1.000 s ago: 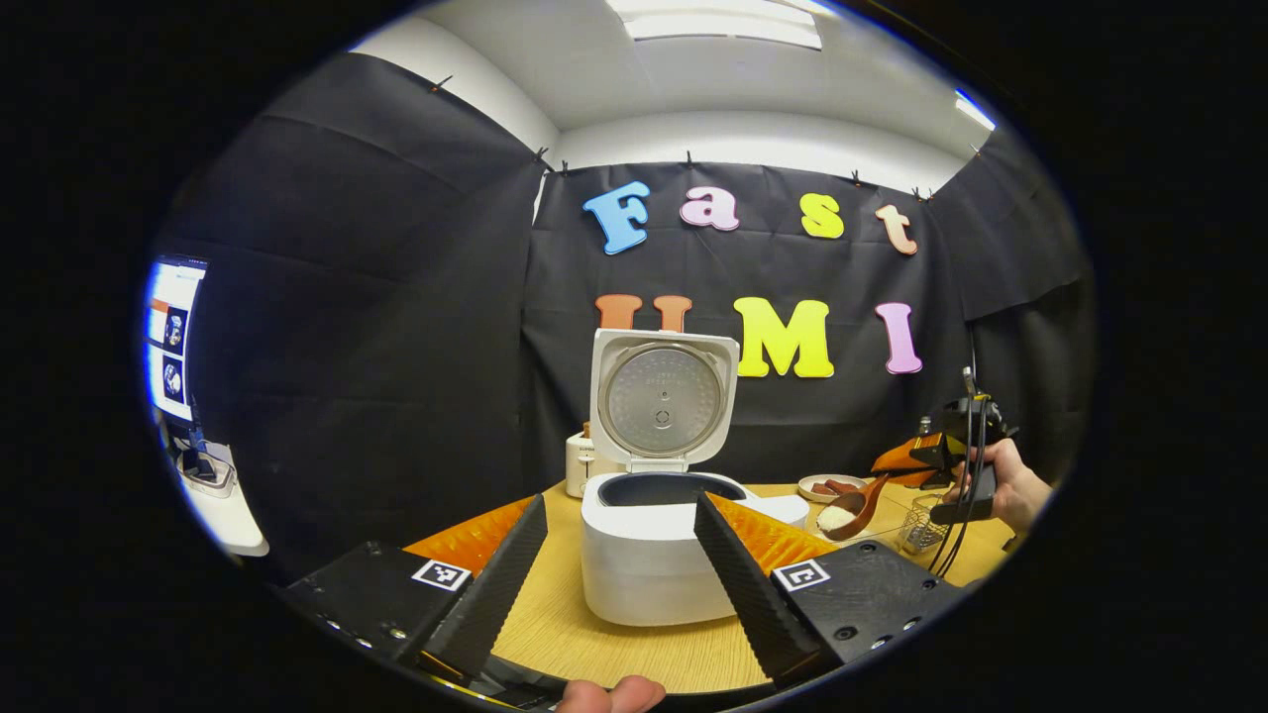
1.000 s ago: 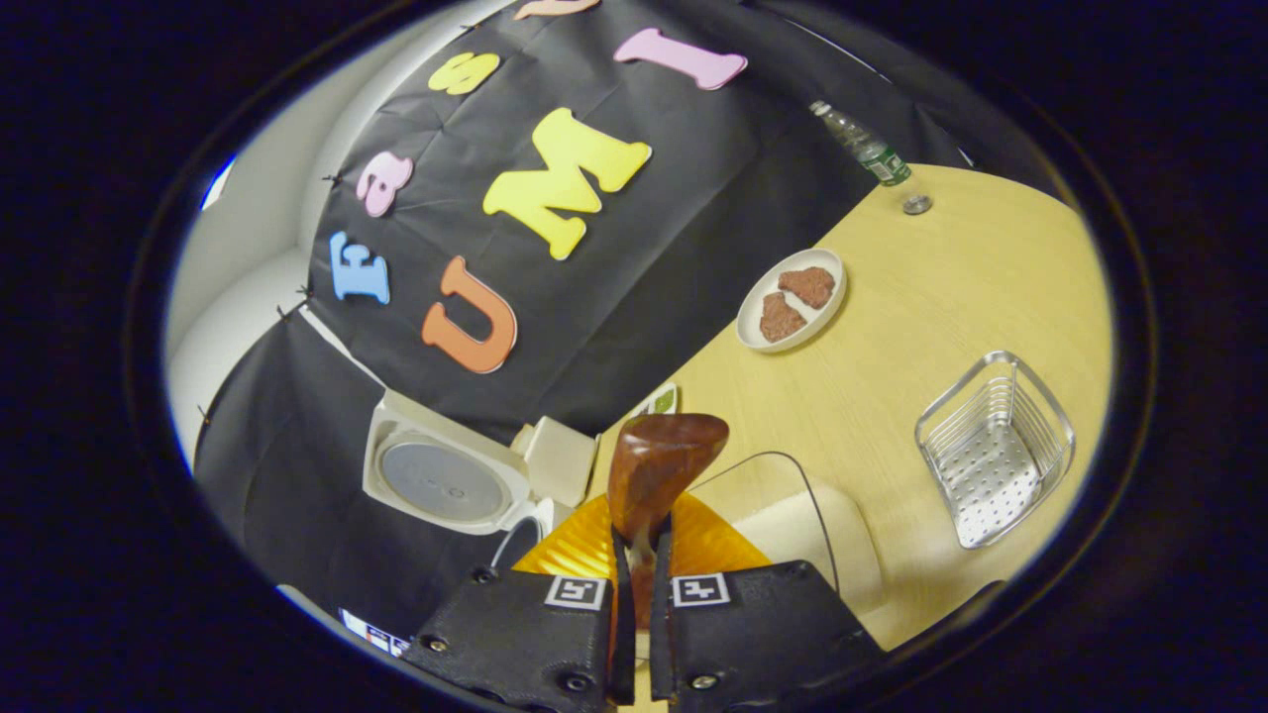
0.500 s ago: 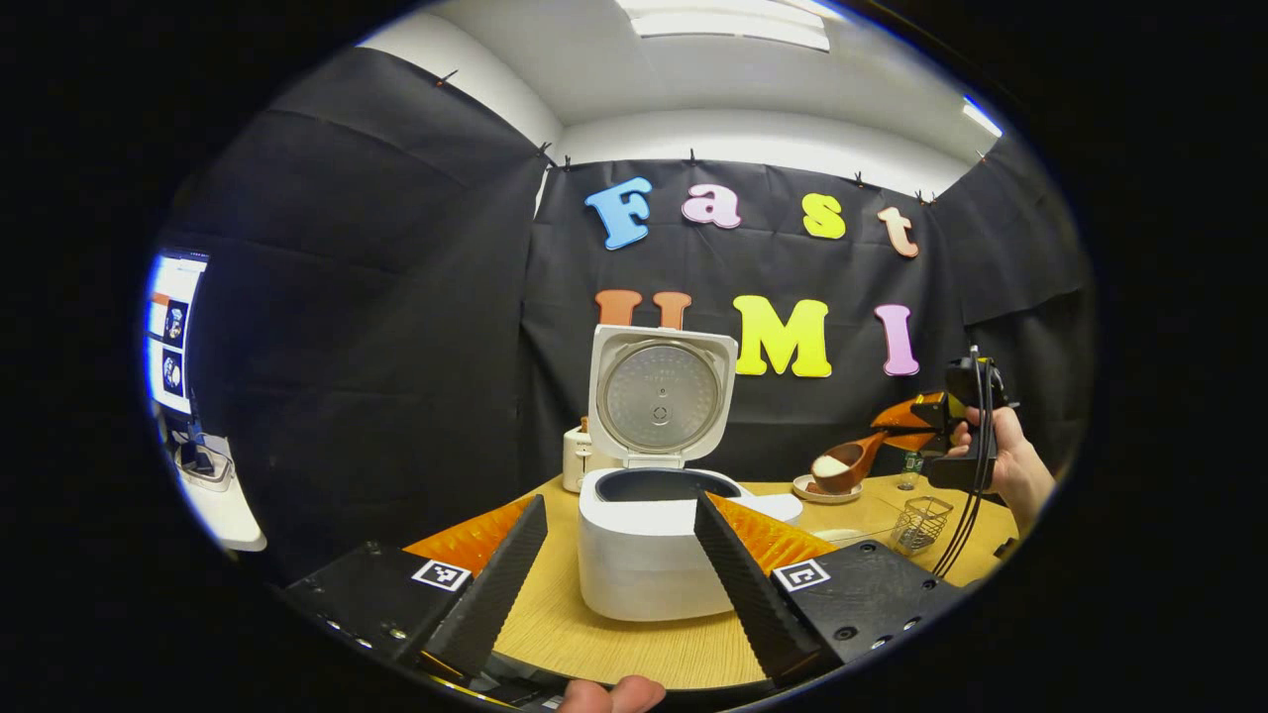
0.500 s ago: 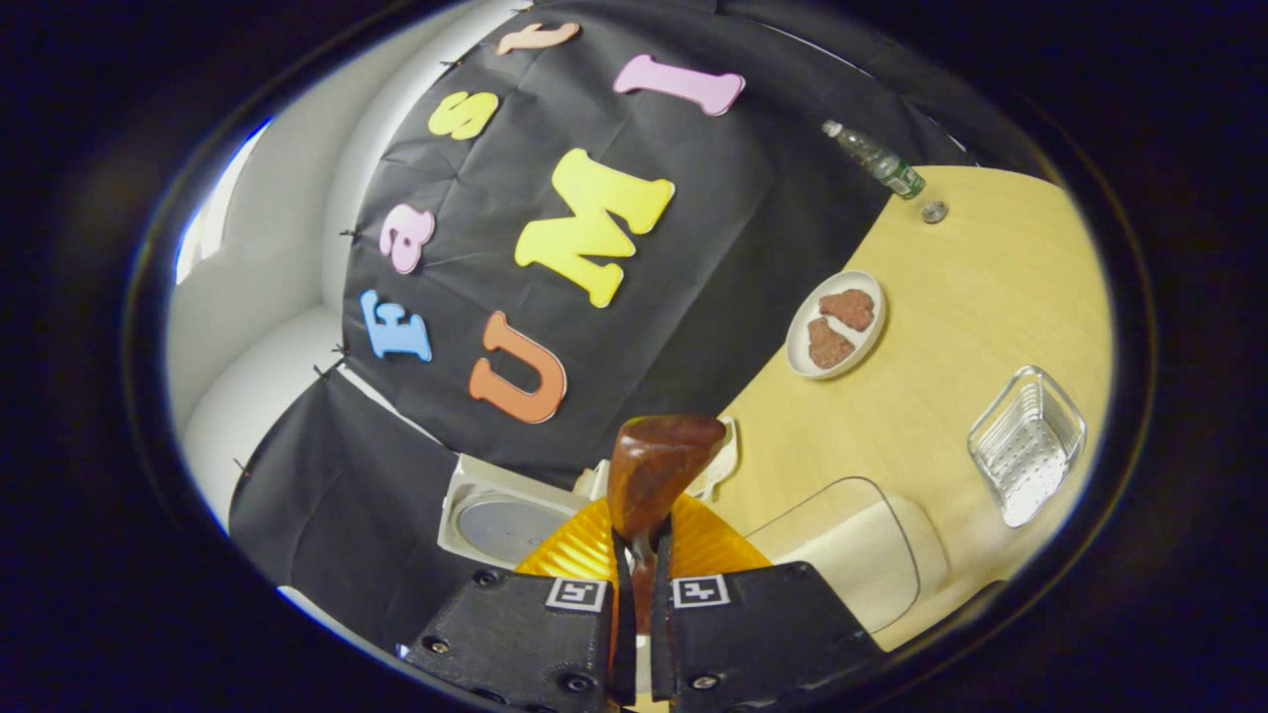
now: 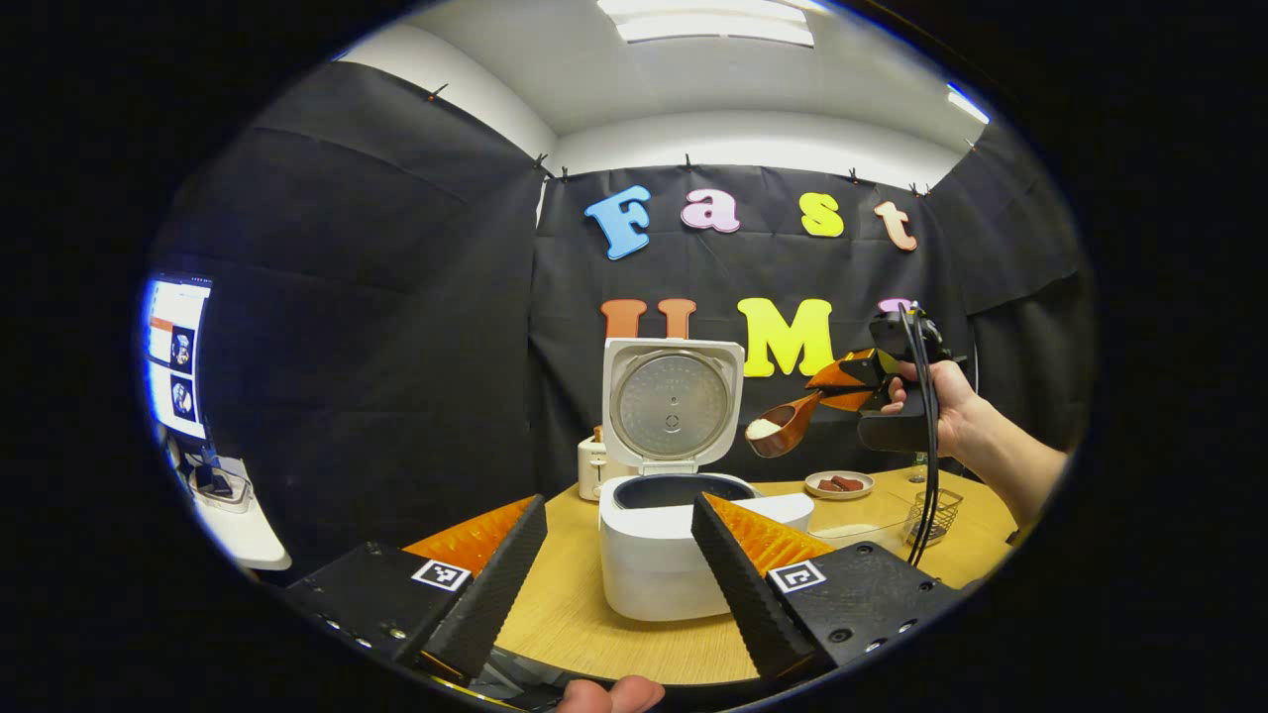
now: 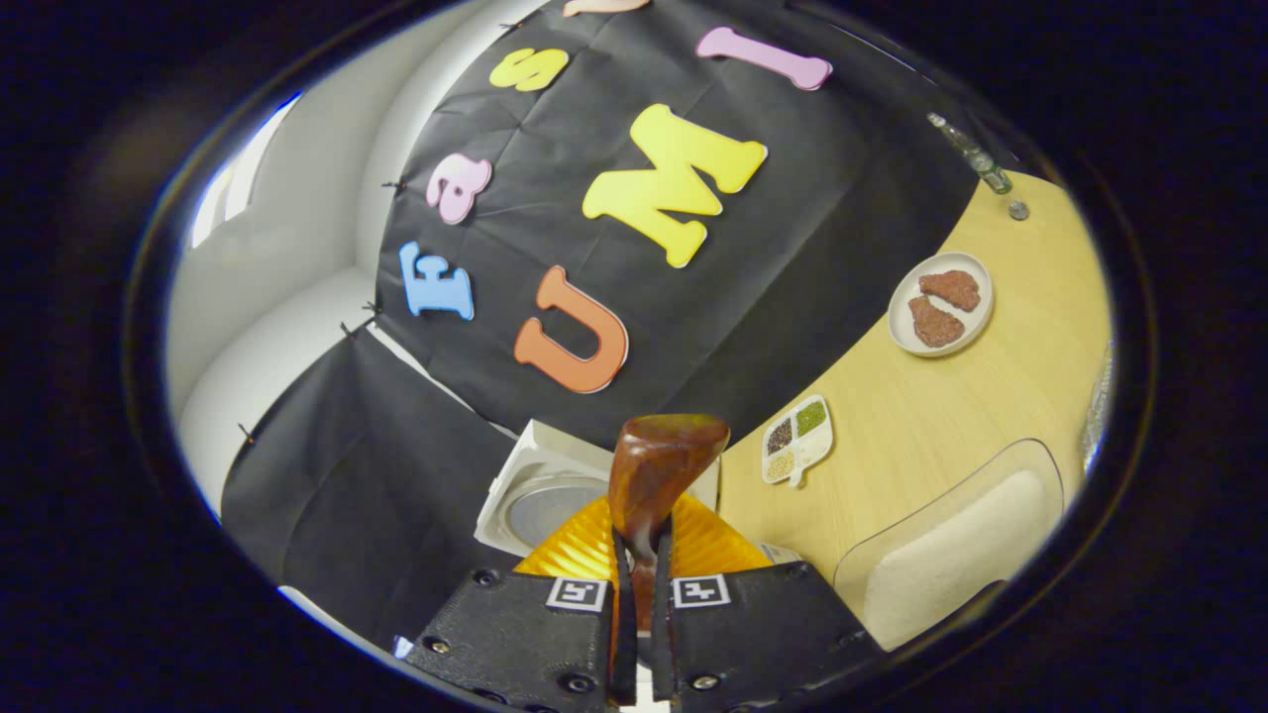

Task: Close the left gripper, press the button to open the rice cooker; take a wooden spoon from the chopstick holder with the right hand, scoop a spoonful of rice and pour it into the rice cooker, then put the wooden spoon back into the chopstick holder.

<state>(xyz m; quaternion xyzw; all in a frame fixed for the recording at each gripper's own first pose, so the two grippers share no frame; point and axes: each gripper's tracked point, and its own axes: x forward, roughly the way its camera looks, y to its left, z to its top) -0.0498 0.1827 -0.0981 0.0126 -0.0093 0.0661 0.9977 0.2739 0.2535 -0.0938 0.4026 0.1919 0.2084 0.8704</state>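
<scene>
- Brown wooden spoon (image 5: pixel 785 426): held aloft, bowl pointing toward the white rice cooker (image 5: pixel 674 540), a small heap of white rice (image 5: pixel 761 429) in the bowl. In the left gripper view it sits above and to the right of the cooker's open pot, just beside the raised lid (image 5: pixel 674 404); not touching the cooker.
- Right gripper (image 6: pixel 634 555): fingers nearly together, clamped on the spoon's handle, one on each side. Spoon's rounded underside (image 6: pixel 659 470) rises straight ahead of the fingers in the right gripper view. The same gripper seen from afar in the left gripper view (image 5: pixel 842 381), carried by a hand (image 5: pixel 941 401) with a bare forearm.
- Rice cooker: lid standing upright, grey inner plate facing forward, dark inner pot exposed. Stands on the pale wooden table (image 5: pixel 584 614).
- Left gripper (image 5: pixel 619 564): jaws spread wide, holding nothing, touching nothing; cooker body framed between the two fingers, farther off.
- Clear container of white rice (image 6: pixel 956 550): on the table, lower right in the right gripper view.
- Wire chopstick holder (image 5: pixel 936 510): on the table at far right, behind hanging cables.
- Small white plate with two brown pieces (image 6: pixel 939 303); small divided white dish of grains (image 6: pixel 795 441); clear bottle (image 6: pixel 976 155) at the table's far edge.
</scene>
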